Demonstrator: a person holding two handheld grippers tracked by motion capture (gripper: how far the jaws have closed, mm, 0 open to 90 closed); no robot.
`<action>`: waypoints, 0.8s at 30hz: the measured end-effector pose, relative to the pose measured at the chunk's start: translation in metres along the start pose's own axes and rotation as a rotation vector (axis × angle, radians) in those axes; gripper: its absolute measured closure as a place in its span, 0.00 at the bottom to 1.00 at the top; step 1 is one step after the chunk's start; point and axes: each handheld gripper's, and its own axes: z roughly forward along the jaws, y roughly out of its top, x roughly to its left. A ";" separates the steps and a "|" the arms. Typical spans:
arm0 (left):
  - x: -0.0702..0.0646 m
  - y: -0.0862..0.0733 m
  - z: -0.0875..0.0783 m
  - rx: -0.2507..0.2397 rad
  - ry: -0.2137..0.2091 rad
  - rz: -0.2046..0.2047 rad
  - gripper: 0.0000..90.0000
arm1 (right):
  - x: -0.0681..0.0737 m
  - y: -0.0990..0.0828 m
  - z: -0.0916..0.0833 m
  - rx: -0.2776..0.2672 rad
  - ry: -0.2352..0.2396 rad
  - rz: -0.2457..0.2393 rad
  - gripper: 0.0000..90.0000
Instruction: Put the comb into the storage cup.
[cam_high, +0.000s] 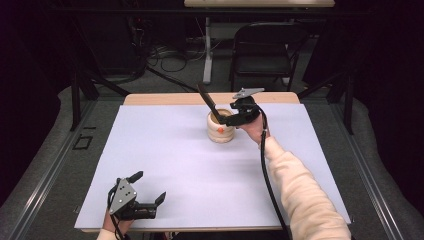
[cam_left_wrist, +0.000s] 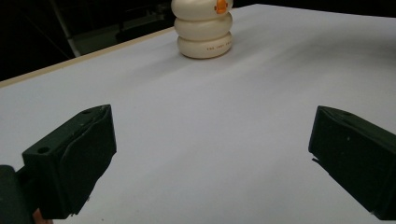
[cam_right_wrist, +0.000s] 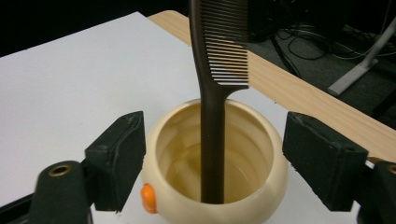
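Comb (cam_right_wrist: 212, 116) stands handle-down in the cream ribbed cup (cam_high: 220, 131), leaning on its rim so it stays upright, while we hold the right gripper (cam_right_wrist: 212, 154) wide and empty around it and rest the left gripper (cam_high: 150, 187), also wide, near us.

The cream holder (cam_right_wrist: 212, 186) looks like glazed ceramic or hard plastic, smooth and softly glossy inside and out, with a small shiny orange knob (cam_right_wrist: 148, 198) near its rim. The dark brown comb (cam_right_wrist: 215, 93) standing in it looks like plastic, smooth with a dull sheen and fine teeth. The table (cam_high: 280, 98) shows pale wood at its far edge; a matt white sheet (cam_high: 175, 165), like paper, covers it. Each claw, right (cam_right_wrist: 212, 161) and left (cam_left_wrist: 210, 161), has matt black plastic-looking pads. The left one carries a grey metal-looking plate (cam_high: 123, 195). The sleeve (cam_high: 300, 195) is soft cream cloth.
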 end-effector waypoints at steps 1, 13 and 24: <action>0.000 0.000 0.000 0.000 0.000 0.000 0.01 | 0.001 0.000 -0.002 -0.001 0.003 -0.006 0.20; 0.000 0.000 0.000 0.000 -0.001 0.000 0.01 | 0.006 -0.001 -0.021 0.001 0.045 -0.017 0.13; 0.000 0.000 0.001 0.000 0.000 -0.001 0.01 | 0.007 -0.010 -0.033 0.014 0.056 -0.019 0.08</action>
